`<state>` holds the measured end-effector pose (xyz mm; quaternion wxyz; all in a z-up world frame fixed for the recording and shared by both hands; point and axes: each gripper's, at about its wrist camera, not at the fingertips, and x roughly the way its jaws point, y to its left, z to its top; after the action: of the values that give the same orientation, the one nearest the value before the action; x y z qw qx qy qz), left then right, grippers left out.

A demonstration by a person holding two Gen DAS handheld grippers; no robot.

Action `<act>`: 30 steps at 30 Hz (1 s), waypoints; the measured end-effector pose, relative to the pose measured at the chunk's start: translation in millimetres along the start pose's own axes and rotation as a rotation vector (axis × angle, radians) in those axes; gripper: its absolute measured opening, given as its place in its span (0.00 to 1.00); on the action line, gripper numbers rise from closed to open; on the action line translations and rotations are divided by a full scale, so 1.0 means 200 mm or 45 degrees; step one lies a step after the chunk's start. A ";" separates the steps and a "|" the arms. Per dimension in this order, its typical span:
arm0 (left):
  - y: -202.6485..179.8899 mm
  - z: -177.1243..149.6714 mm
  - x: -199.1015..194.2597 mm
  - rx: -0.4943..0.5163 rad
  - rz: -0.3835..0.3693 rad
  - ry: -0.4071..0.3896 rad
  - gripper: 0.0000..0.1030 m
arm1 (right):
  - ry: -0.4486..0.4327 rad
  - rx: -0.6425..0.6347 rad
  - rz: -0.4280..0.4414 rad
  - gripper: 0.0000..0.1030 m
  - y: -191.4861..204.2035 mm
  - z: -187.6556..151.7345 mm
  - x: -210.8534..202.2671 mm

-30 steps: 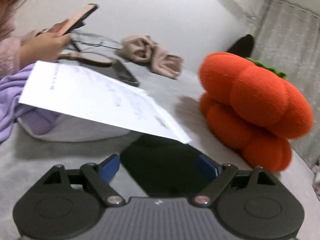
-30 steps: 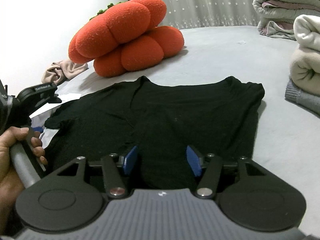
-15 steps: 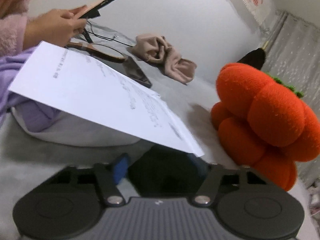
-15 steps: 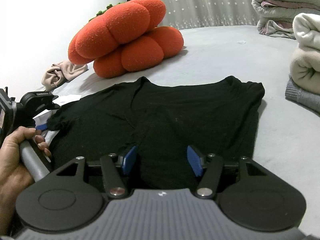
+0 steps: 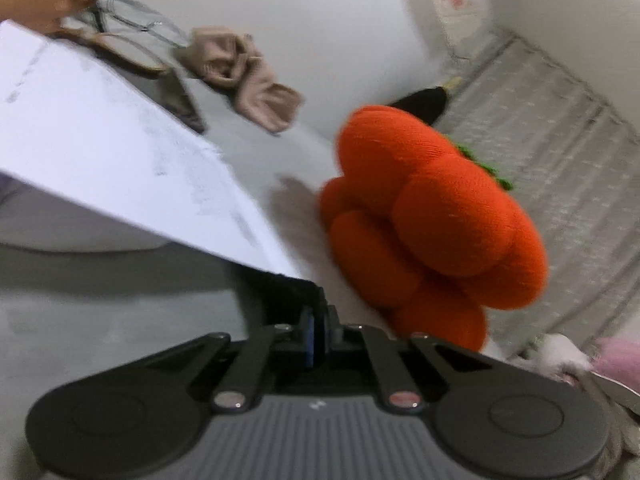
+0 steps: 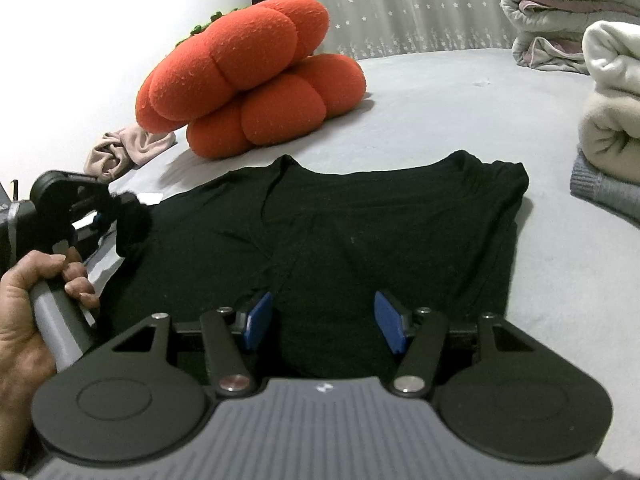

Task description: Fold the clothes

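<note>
L gripper (image 6: 110,220) clamped on black shirt (image 6: 360,232) sleeve at 9 o'clock; R gripper (image 6: 322,320) released. Sleeve fold underway; next, probably carry toward 3.

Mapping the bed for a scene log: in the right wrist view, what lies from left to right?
Left gripper → beige garment → orange pumpkin cushion → black T-shirt → folded blankets.
</note>
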<state>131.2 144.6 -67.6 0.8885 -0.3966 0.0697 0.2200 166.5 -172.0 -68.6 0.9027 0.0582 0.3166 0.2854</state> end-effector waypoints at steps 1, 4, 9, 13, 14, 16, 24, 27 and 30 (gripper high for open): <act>-0.01 0.00 0.00 0.016 -0.035 0.010 0.04 | 0.000 0.003 0.002 0.59 0.00 0.00 0.00; -0.06 -0.01 -0.01 0.082 -0.134 0.038 0.04 | -0.002 0.012 0.009 0.59 -0.01 0.00 0.00; -0.17 -0.03 -0.05 0.256 -0.295 0.077 0.04 | -0.006 0.043 0.028 0.59 -0.03 0.00 -0.01; -0.24 -0.08 -0.03 0.363 -0.411 0.208 0.04 | -0.010 0.073 0.048 0.59 -0.05 0.00 -0.01; -0.26 -0.10 -0.02 0.384 -0.433 0.255 0.04 | -0.011 0.079 0.052 0.59 -0.06 0.00 -0.01; -0.29 -0.14 0.00 0.433 -0.474 0.378 0.04 | -0.012 0.088 0.059 0.59 -0.06 0.00 -0.01; -0.34 -0.32 0.14 0.539 -0.538 0.814 0.04 | -0.021 0.138 0.080 0.59 -0.08 0.01 -0.02; -0.34 -0.34 0.14 0.552 -0.573 0.864 0.10 | -0.029 0.174 0.089 0.60 -0.09 0.01 -0.03; -0.34 -0.33 0.12 0.541 -0.629 0.895 0.30 | -0.042 0.211 0.095 0.61 -0.10 0.01 -0.04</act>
<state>185.6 65.0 -73.6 0.8982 -0.2612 0.3130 -0.1642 172.9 -192.7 -68.5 0.8886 0.1492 0.3220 0.2905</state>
